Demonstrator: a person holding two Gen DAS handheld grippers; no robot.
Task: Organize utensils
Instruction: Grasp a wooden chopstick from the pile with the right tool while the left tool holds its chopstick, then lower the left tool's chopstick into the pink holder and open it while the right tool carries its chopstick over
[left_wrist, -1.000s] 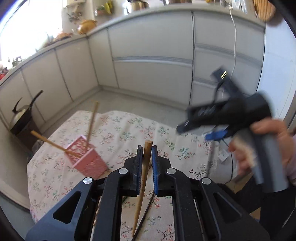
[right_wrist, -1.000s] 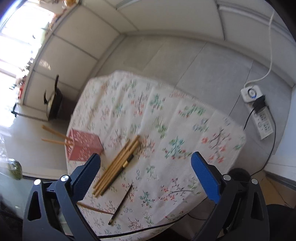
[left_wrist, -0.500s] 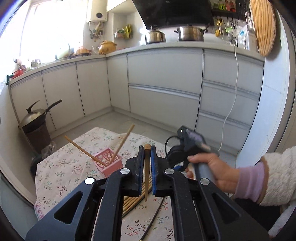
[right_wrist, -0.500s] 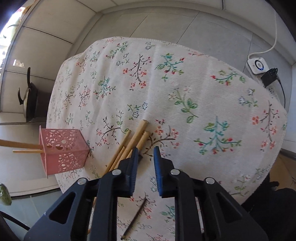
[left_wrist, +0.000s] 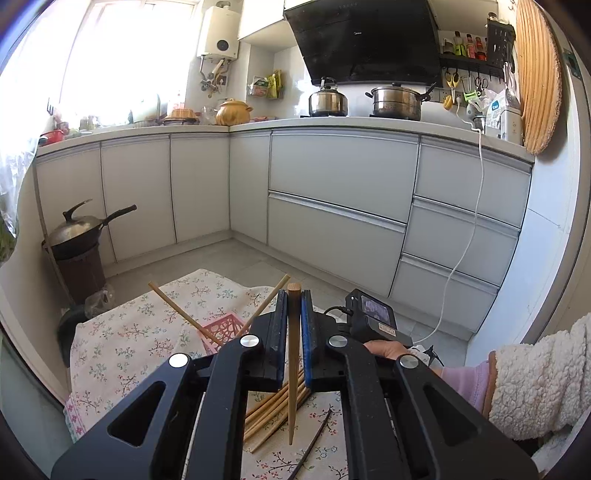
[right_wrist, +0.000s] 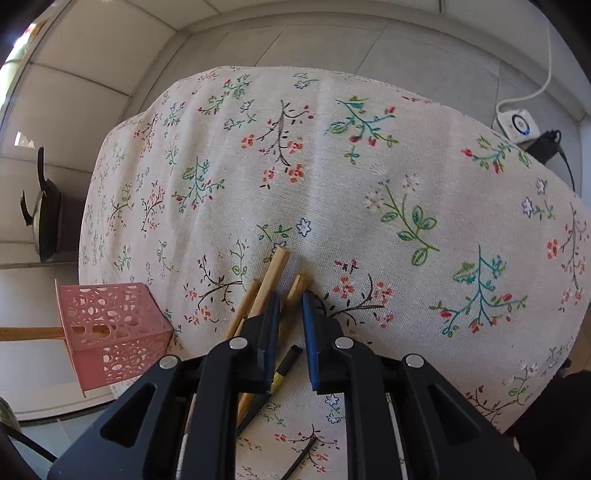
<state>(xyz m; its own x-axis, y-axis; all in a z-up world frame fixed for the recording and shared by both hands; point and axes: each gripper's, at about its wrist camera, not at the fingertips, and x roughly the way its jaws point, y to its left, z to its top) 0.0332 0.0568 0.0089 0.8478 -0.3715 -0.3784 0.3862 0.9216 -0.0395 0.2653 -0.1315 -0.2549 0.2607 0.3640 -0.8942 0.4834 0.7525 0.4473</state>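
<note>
1. Left tool (left_wrist: 293, 295) is clamped tight on one wooden chopstick (left_wrist: 293, 354), held upright above the bench (left_wrist: 122, 343).
2. Right tool (right_wrist: 288, 295) is down at the bundle of chopsticks (right_wrist: 271, 273) on the floral cloth, jaws nearly together around one wooden stick (right_wrist: 295, 290).
3. Pink holder (right_wrist: 110, 328) stands left of the bundle, two sticks (left_wrist: 177, 310) already leaning inside it.

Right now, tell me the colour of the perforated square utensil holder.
Pink. The perforated square utensil holder shows best in the right wrist view.
</note>
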